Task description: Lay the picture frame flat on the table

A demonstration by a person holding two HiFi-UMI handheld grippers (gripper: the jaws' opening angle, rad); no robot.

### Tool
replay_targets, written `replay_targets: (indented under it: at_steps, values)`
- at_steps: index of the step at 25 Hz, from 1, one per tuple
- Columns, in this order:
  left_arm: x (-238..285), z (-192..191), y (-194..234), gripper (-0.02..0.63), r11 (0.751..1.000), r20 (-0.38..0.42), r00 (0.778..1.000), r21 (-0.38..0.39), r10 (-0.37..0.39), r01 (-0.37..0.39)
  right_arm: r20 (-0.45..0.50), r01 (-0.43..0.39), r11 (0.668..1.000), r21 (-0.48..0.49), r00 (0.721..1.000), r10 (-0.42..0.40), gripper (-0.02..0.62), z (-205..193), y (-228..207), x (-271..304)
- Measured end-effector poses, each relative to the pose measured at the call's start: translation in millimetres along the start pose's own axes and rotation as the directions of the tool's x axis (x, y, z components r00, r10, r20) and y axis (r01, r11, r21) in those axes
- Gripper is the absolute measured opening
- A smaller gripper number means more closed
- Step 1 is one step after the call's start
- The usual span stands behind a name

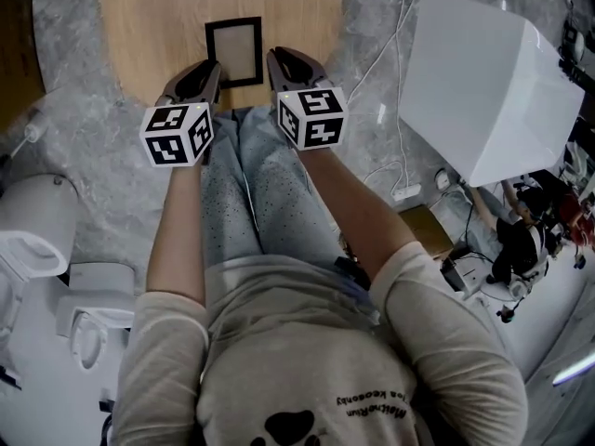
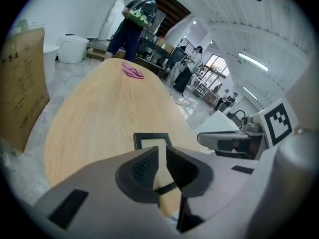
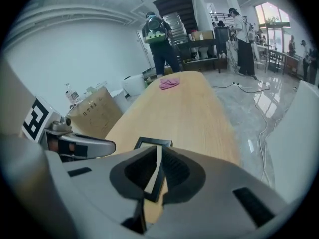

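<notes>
Two forearms extended side by side, left gripper (image 1: 210,71) and right gripper (image 1: 277,59) pitched downward, flanking near edge of picture frame (image 1: 233,52) lying flat on table (image 1: 149,17), both jaw pairs narrowly parted, pinching nothing.

Person wears a beige short-sleeved T-shirt (image 1: 316,360) with a dark paw print and lettering at 6 o'clock, and pale speckled trousers (image 1: 270,193). Left gripper (image 1: 206,71) and right gripper (image 1: 284,61) have grey shells and black ribbed jaws. Each carries a white marker cube (image 1: 178,135) bearing black squares.
</notes>
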State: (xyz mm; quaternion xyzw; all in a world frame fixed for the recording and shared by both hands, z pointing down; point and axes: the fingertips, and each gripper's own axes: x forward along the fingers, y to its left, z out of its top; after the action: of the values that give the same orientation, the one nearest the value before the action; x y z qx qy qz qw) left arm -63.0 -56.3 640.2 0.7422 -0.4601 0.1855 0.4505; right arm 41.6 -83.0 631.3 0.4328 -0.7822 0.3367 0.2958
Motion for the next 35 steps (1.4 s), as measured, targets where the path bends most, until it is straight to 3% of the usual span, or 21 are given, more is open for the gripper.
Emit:
replay_targets:
  at_steps: [6, 16, 24, 29, 35]
  values:
    - [-32.7, 28.8, -31.1, 0.009, 1.0, 0.053, 0.999, 0.023, 0.011, -0.012, 0.036, -0.034, 0.999, -0.035, 0.999, 0.036, 0.02, 34.0, 21.4, -37.3]
    - [-106.4, 89.2, -91.2, 0.008, 0.996, 0.136, 0.991, 0.084, 0.014, -0.025, 0.093, -0.065, 0.995, -0.078, 0.993, 0.072, 0.011, 95.2, 48.6, -121.1]
    - [-166.8, 131.8, -134.3, 0.008, 0.992, 0.226, 0.974, 0.118, 0.011, -0.039, 0.217, -0.098, 0.994, -0.045, 0.97, 0.105, 0.011, 144.9, 66.6, -191.9]
    - [-211.3, 164.3, -166.2, 0.008, 0.982, 0.332, 0.943, 0.177, 0.0, -0.063, 0.336, -0.095, 0.994, -0.062, 0.935, 0.11, 0.011, 173.5, 81.4, -243.0]
    - [-254.6, 203.3, -202.7, 0.008, 0.96, 0.459, 0.888, 0.261, -0.03, -0.102, 0.492, -0.053, 0.987, -0.15, 0.862, 0.121, 0.011, 217.1, 96.5, -298.1]
